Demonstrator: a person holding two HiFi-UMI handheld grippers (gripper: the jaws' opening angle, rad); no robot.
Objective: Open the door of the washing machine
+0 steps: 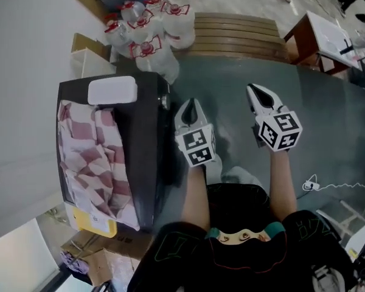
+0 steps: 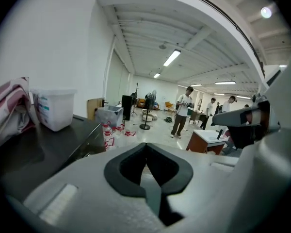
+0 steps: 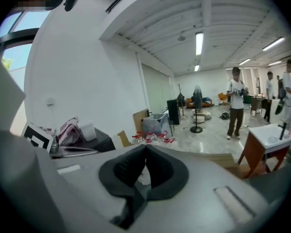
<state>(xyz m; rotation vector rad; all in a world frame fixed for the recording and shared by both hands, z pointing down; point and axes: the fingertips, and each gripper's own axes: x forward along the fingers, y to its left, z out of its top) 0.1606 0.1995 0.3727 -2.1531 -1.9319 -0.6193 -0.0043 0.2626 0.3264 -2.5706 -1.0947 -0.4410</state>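
A pink checked cloth (image 1: 88, 157) lay just beside a white box (image 1: 112, 91); water jugs (image 1: 147, 32) stood beside a wooden bench (image 1: 240, 35).

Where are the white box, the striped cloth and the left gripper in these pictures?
white box (image 1: 112, 90): head view, middle of its top.
striped cloth (image 1: 88, 157): head view, centre of the cloth.
left gripper (image 1: 192, 104): head view, between its shut fingertips.

The white left gripper (image 2: 146, 147) with black pads has its jaws closed on nothing. On the washing machine's black top (image 2: 53, 147), a white plastic tub (image 2: 54, 109) stands at the far edge, just beside a pink-and-white checked cloth (image 2: 8, 111).
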